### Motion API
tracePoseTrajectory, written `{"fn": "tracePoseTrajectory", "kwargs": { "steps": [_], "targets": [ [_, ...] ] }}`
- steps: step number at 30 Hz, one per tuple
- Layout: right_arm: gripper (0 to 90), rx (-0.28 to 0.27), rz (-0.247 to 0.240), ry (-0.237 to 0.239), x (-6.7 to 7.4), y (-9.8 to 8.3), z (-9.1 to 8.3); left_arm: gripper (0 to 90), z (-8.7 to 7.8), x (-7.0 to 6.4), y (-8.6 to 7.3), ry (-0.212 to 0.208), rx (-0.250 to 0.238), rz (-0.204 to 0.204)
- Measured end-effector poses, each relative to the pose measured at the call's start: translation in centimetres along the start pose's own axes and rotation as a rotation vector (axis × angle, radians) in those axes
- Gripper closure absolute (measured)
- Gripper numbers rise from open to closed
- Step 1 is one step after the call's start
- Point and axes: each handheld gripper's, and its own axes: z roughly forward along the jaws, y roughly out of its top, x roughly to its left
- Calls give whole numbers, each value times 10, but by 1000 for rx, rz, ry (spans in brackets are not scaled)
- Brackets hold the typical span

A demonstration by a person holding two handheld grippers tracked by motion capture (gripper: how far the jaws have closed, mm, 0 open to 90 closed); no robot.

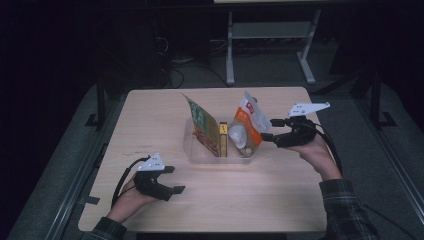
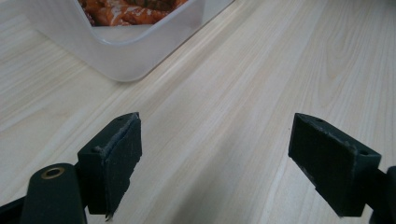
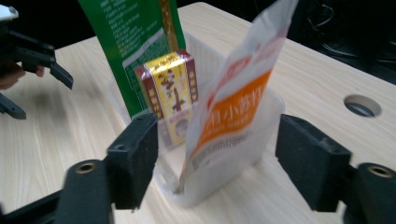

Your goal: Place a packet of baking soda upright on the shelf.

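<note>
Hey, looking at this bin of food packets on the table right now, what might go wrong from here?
1. The orange and white pouch stands tilted in the clear bin; with the right gripper open beside it, it may flop over or out.
2. That gripper sits close to the pouch top, so a careless move could knock it.
3. The tall green packet leans too, and a bump to the light bin might tip it onto the yellow box.

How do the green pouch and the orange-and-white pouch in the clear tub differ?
The green pouch stands at the clear tub's left end; the orange-and-white pouch stands at its right end. The green pouch leans left, the orange-and-white one right. Both stand on edge, flanking a small yellow box.
</note>
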Motion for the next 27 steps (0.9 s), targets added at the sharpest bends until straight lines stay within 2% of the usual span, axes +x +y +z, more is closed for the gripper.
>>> {"fn": "tracePoseTrajectory", "kwargs": {
  "steps": [8,12,16,19,23,25,26,27],
  "targets": [
    [255,5,2,-21,12,-24,-11,170,0,-1,-2,-2,10,14],
    [247,16,-15,-40,22,-43,-14,167,-5,-3,-9,1,22,20],
    [245,22,-7,-38,29,-54,-13,161,-10,-3,-15,10,22,11],
    [222,50,-19,-34,42,-71,-9,153,-12,-3,-21,19,27,8],
    [199,71,-23,-33,52,-82,-6,149,-14,-4,-24,20,35,14],
    [169,102,-12,-23,61,-93,-1,149,-14,-6,-26,17,43,18],
    [169,102,-12,-23,61,-93,-1,149,-14,-6,-26,17,43,18],
    [162,126,-24,-15,66,-100,4,149,-13,-8,-25,16,44,16]
  ]
}}
